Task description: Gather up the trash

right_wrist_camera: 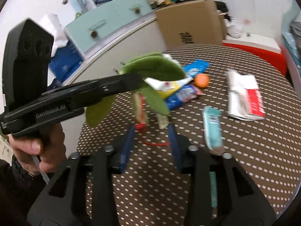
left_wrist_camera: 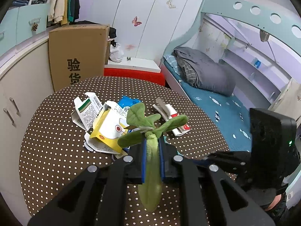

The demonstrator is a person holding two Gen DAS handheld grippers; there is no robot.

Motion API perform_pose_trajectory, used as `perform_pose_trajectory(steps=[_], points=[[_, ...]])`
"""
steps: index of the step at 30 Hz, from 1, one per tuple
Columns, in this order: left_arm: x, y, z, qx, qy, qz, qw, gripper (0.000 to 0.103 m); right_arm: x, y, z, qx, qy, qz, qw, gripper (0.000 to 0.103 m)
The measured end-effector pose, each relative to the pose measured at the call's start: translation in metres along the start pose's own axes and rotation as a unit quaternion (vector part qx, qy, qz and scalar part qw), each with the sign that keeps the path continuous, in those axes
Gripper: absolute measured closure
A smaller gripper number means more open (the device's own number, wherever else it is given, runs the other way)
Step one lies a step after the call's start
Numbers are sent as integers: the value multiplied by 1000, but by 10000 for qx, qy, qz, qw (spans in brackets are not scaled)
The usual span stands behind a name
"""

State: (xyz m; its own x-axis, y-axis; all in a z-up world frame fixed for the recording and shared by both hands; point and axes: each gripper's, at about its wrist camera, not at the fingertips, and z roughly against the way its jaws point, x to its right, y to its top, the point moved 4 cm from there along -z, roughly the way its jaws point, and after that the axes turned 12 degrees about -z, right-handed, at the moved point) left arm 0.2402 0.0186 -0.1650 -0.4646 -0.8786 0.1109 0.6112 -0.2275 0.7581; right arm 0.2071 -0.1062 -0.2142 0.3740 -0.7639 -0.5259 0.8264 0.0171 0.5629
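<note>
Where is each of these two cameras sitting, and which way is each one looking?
Left wrist view: sits on the left claw, looking down across the round brown polka-dot table toward the bed; its blue pads clamp a green felt leafy plant toy; the other black handheld device shows at right.
Right wrist view: sits on the right claw, facing the table and cabinets; its jaws stand apart, nothing between them; the person's left hand shows.
Shared: the table, green toy, yellow-and-white carton, cardboard box.

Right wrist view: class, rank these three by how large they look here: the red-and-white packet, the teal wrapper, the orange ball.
1. red-and-white packet
2. teal wrapper, though it lies nearer the camera, which may flatter it
3. orange ball, clearly smallest
</note>
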Motion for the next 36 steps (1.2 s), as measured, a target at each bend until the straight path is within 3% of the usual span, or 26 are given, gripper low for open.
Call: perform_pose_trajectory(steps=[3, 4, 11, 20, 28, 36], points=[[1, 1, 3, 19, 12, -40, 10000, 92, -7, 2, -7, -1, 19, 47, 10000, 94], [0, 2, 4, 24, 28, -38, 10000, 92, -8, 2, -8, 11, 8, 71, 10000, 96], [-3, 9, 12, 103, 127, -77, 9998, 92, 15, 3, 16, 207, -485, 73, 9986, 97], [30, 43, 15, 346, -70, -441, 9984, 92, 72, 33, 103, 1270, -807, -556, 9871, 97], [85, 83, -15, 416, -532, -646, 9956, 92, 133, 40, 187, 2046, -1065, -1100, 9668, 97], [149, 111, -72, 182, -973, -808, 9918, 92, 224, 26, 235, 2293, -1382, -1959, 9434, 97]])
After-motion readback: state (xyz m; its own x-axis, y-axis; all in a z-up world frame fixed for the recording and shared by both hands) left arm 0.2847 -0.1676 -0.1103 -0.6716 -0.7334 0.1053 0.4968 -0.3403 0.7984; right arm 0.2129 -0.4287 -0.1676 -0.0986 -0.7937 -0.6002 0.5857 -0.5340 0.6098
